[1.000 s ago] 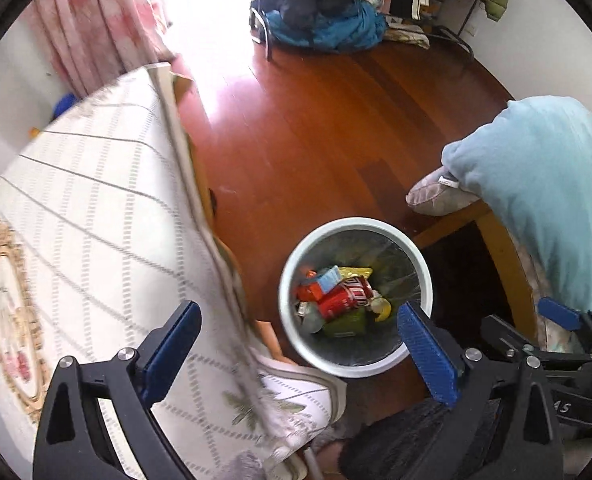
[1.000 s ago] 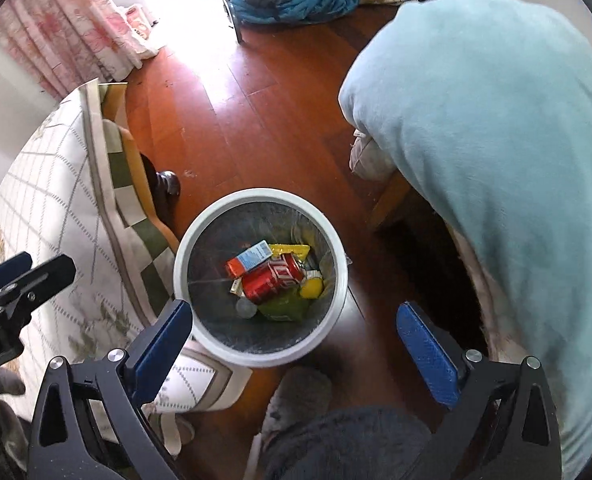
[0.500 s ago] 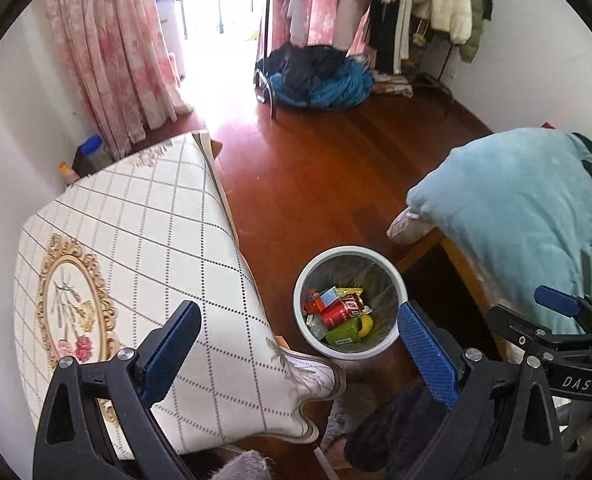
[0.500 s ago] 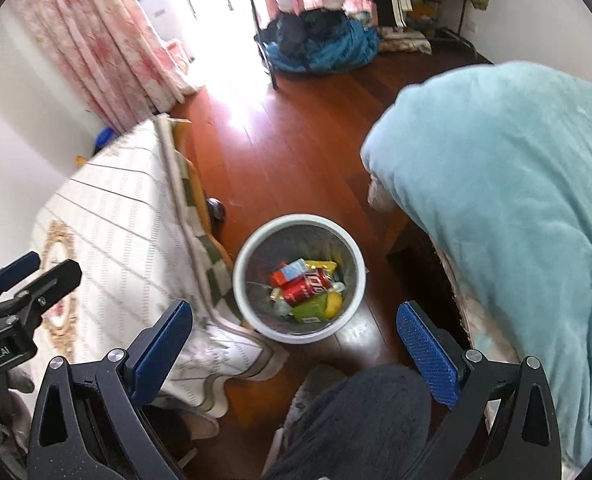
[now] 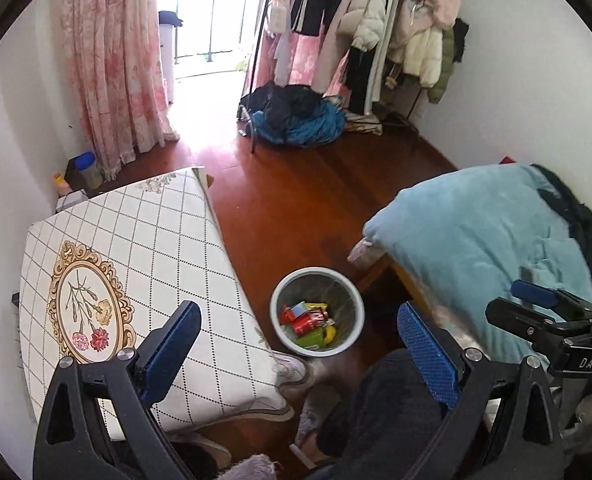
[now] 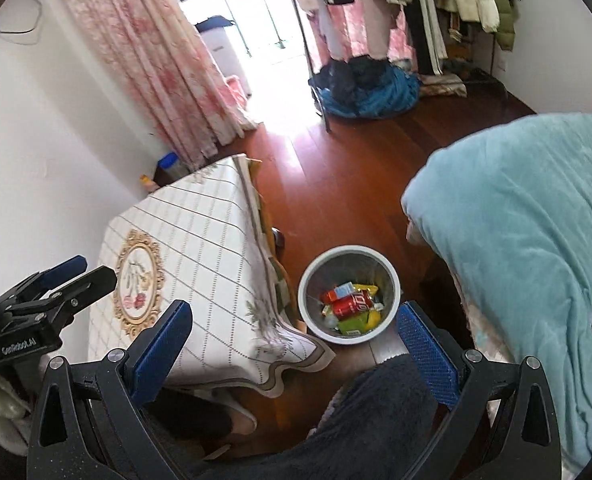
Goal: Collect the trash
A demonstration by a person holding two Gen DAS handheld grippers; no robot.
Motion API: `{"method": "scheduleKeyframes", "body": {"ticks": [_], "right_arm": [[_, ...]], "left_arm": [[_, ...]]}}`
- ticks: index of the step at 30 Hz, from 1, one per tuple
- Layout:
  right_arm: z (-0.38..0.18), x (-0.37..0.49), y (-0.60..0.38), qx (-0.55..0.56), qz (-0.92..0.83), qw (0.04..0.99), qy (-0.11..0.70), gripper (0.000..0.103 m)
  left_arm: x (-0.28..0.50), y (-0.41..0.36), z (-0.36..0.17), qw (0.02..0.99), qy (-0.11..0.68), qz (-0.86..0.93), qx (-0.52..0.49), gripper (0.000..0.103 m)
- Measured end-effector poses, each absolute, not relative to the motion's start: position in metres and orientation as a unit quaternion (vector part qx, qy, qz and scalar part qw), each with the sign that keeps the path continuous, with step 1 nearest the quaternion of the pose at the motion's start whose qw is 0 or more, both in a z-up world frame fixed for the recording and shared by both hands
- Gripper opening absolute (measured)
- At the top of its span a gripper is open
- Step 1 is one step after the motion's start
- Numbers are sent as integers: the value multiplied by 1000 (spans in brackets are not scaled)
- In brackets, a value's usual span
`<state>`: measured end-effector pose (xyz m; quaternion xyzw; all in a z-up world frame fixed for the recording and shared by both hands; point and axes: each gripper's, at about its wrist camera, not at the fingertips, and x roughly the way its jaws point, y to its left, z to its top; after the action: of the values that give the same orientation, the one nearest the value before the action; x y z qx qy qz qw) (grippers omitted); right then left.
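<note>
Reddish wooden floor (image 5: 296, 208) runs from a bright doorway hung with a pink floral curtain (image 5: 115, 60) to a rack of coats (image 5: 376, 32), with a heap of blue and dark clothing (image 5: 296, 120) beneath it. On the left stands the bench (image 5: 143, 248), covered by a white checked cloth with a gold oval flower motif; on the right lies a pale blue blanket (image 5: 476, 248).

Between the two, on the floor, stands the trash bin (image 5: 317, 311), a round white-rimmed pail seen from above, upright, mouth open to the camera. Inside it lies a red soda can (image 6: 350, 306) on its side, its long axis running lower left to upper right in the right wrist view; white script runs along it but is too small to read. Around the can sit a small red and blue carton (image 6: 336, 293), a yellow wrapper (image 6: 366, 289), a green pack (image 6: 352, 325) and a yellow piece beside it.

The left tool (image 5: 300, 350) hangs well above the bin, its blue-padded fingers spread wide with nothing between them; the bin appears in the gap, nearer the right-hand finger. The right tool (image 6: 293, 344) is likewise wide apart and empty, the bin showing just above the middle of its gap.

From the left wrist view the right tool's body carries the letters "DAS". From the right wrist view the left tool's body reads roughly "GenRobot.AI".
</note>
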<state>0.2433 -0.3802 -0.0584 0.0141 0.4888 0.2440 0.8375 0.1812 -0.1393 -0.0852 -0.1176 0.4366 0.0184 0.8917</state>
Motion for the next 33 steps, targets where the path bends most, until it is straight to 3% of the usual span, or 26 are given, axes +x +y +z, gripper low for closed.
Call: {"method": "scheduleKeyframes", "body": {"ticks": [15, 33], "right_arm": [[14, 208, -379, 24, 299, 836, 460, 103], [28, 199, -367, 15, 320, 829, 459, 103]], "left_arm": [[142, -134, -32, 901, 403, -48, -153, 101], [132, -124, -24, 908, 383, -42, -161, 101]]}}
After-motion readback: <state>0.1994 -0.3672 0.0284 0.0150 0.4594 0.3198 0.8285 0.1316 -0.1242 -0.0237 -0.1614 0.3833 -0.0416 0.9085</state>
